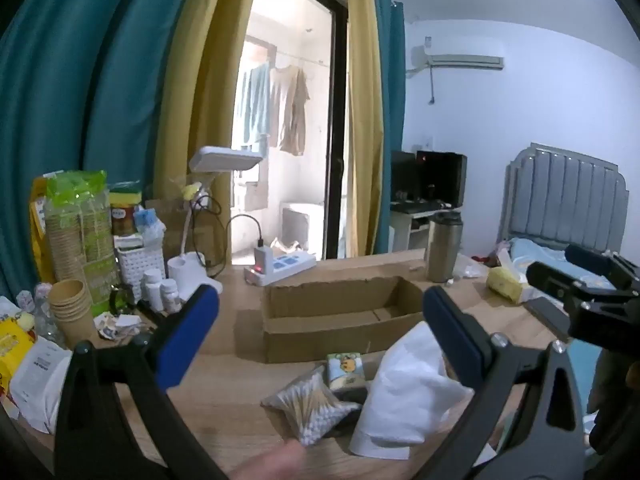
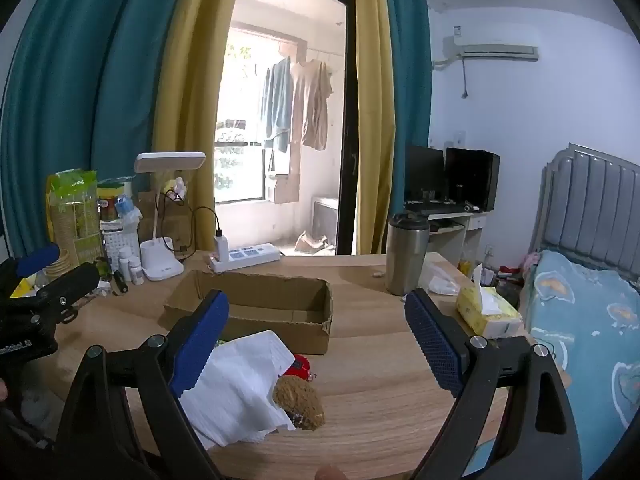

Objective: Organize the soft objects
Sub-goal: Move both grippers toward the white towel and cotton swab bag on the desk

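Observation:
An open, shallow cardboard box (image 1: 340,308) (image 2: 256,304) lies in the middle of the wooden desk. In front of it lie a crumpled white paper towel (image 1: 408,392) (image 2: 240,384), a clear bag of cotton swabs (image 1: 308,404) and a small green tissue pack (image 1: 345,370). A brown plush toy (image 2: 300,402) and a red item (image 2: 298,364) peek out beside the towel. My left gripper (image 1: 320,320) (image 2: 60,270) hovers open above the swabs and towel. My right gripper (image 2: 320,332) (image 1: 560,266) is open too, over the towel and plush. Neither holds anything.
A steel tumbler (image 2: 406,256) and a yellow tissue pack (image 2: 486,312) stand at the desk's right. A power strip (image 2: 246,256), a white desk lamp (image 2: 160,264), pill bottles, paper cups (image 1: 72,308) and snack bags crowd the left. A bed (image 2: 580,320) lies to the right.

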Demonstrator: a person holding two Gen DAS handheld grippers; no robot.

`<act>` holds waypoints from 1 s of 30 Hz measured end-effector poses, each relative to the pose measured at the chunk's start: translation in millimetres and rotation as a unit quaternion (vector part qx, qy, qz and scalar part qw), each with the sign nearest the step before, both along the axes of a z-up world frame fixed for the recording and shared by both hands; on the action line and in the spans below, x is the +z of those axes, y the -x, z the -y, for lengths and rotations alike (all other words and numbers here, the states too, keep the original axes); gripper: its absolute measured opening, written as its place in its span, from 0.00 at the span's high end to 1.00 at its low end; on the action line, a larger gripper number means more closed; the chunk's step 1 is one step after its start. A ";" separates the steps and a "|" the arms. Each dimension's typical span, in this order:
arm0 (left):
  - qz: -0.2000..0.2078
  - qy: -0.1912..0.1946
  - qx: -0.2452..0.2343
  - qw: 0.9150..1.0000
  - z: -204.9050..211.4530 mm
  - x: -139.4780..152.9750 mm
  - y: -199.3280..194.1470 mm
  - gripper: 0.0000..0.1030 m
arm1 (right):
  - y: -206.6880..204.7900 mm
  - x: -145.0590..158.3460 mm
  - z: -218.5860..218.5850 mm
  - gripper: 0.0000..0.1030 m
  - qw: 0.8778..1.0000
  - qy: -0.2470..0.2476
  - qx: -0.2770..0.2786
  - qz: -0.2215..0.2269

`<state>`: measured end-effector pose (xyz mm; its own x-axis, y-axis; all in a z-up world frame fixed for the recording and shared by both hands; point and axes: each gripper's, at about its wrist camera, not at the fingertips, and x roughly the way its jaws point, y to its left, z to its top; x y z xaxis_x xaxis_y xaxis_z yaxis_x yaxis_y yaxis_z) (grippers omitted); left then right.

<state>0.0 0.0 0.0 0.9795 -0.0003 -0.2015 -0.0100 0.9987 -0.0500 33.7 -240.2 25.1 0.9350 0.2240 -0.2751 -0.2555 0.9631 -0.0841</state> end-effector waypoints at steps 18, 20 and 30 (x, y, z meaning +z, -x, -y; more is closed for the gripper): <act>-0.037 0.019 -0.017 0.999 -1.5 -10.0 -5.1 0.00 | 0.6 -3.0 -1.8 0.11 1.000 -0.009 0.015 -0.007; -0.037 0.015 -0.018 0.999 -0.2 -10.8 -5.4 0.00 | -0.2 -3.7 -4.1 0.11 1.000 -0.009 0.017 -0.010; -0.032 0.015 -0.013 0.999 0.6 -8.3 -3.3 0.00 | 0.4 -4.7 -6.0 0.11 1.000 -0.009 0.019 -0.013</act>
